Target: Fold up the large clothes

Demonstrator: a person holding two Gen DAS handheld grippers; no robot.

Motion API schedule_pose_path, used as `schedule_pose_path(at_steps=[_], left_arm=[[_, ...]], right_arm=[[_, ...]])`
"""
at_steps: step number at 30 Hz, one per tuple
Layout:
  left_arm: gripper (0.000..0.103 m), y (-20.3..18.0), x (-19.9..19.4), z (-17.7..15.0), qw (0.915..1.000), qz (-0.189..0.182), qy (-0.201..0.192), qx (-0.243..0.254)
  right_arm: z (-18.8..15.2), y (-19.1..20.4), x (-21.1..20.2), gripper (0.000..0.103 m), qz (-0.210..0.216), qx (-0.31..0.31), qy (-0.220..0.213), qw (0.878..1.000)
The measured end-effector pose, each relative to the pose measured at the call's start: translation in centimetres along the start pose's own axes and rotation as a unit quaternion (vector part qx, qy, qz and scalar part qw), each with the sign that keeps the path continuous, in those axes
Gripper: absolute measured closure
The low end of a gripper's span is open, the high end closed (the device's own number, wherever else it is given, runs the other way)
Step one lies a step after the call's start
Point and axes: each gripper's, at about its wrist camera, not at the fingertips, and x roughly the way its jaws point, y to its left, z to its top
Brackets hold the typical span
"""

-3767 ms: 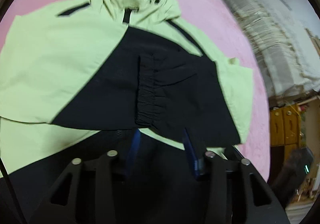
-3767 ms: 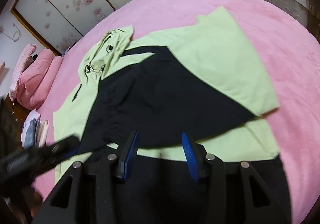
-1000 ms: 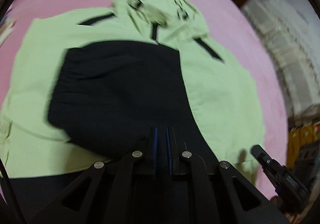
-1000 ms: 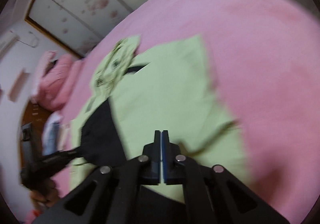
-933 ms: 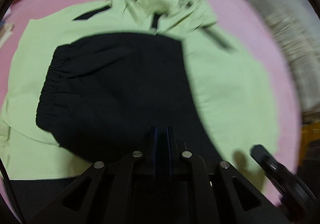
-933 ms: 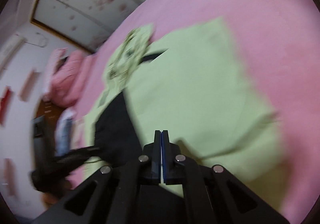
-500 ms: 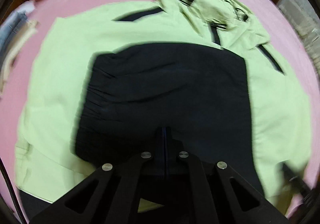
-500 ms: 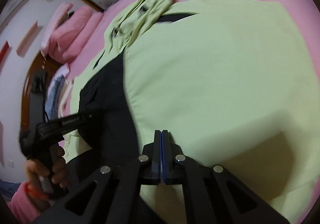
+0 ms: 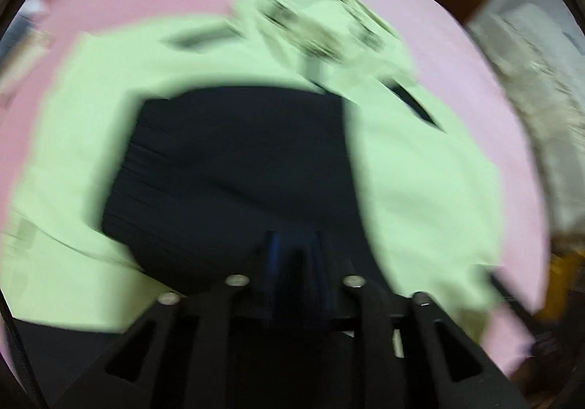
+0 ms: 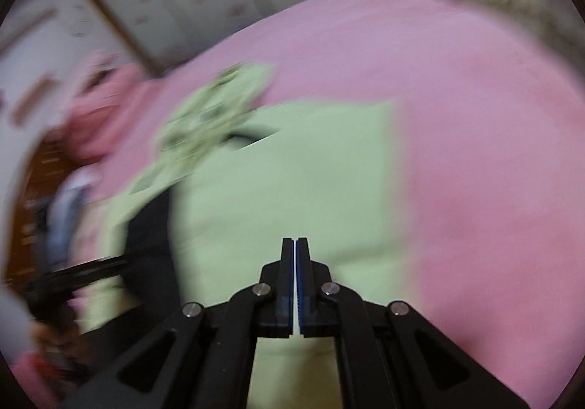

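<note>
Left wrist view: the left gripper (image 9: 294, 252) is opening, releasing the black sleeve (image 9: 234, 182) now folded across the hooded jacket (image 9: 420, 189) on the pink bed (image 9: 471, 54). The right gripper (image 10: 295, 262) is closed and empty above the jacket's green side, so a sleeve fold looks finished.

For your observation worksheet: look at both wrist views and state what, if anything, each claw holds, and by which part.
Nothing is held. The right claw is shut with nothing between its pads; the left claw is opening, empty, over the jacket.
</note>
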Motion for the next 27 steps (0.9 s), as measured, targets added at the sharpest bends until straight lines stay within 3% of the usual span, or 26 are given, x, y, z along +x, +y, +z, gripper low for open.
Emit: schedule_pose_path(at_steps=[2,4,5,8,10,11,14,17,19,22,24,27], left_arm=[[0.083,-2.1,1.3,-1.5,0.9996,-0.009,0.027,-0.007],[0.086,-2.6,2.7,-2.1,0.9983,0.024,0.053,0.005],[0.088,-2.5,2.9,-2.0,0.9982,0.027,0.053,0.009],[0.095,-0.3,1.8,-1.5,0.9972,0.065,0.034,-0.008],[0.095,2.6,0.7,-0.9,0.9895,0.141,0.016,-0.027],[0.096,3.9,0.4,-0.7,0.9872,0.154,0.013,-0.036],[0.101,6.1,-0.4,-0.2,0.9906,0.119,0.016,-0.066],[0.098,4.8,-1.3,-0.4,0.9934,0.098,-0.014,-0.057],[0.097,3.1,-1.1,-0.6,0.9969,0.065,-0.026,-0.034],[0.097,-0.1,1.2,0.0,0.9997,-0.006,-0.013,-0.018],[0.097,-3.0,2.9,1.1,0.9996,-0.022,-0.011,-0.010],[0.097,-3.6,4.8,3.8,0.9991,-0.033,-0.022,-0.017]], right_arm=[[-1.0,1.3,2.4,0.102,0.023,0.015,0.041,0.999],[-1.9,0.9,4.5,0.102,0.016,0.046,0.075,0.996],[-2.0,0.0,4.8,0.103,0.010,0.062,0.088,0.994],[-2.3,-3.8,4.3,0.103,0.055,0.123,0.102,0.986],[-2.1,-6.5,1.3,0.103,-0.014,0.115,0.073,0.991],[-1.9,-8.2,-0.1,0.103,-0.028,0.119,0.061,0.991],[-1.2,-10.7,-3.2,0.103,-0.051,0.134,0.032,0.989],[-0.2,-8.9,-5.8,0.101,-0.087,0.077,-0.023,0.993],[0.9,-6.8,-5.0,0.101,-0.034,0.045,-0.031,0.998],[1.4,-3.5,0.4,0.101,0.043,0.031,0.023,0.998],[1.4,-1.2,5.0,0.101,0.089,0.020,0.063,0.994],[2.4,0.1,9.0,0.101,0.097,0.014,0.071,0.993]])
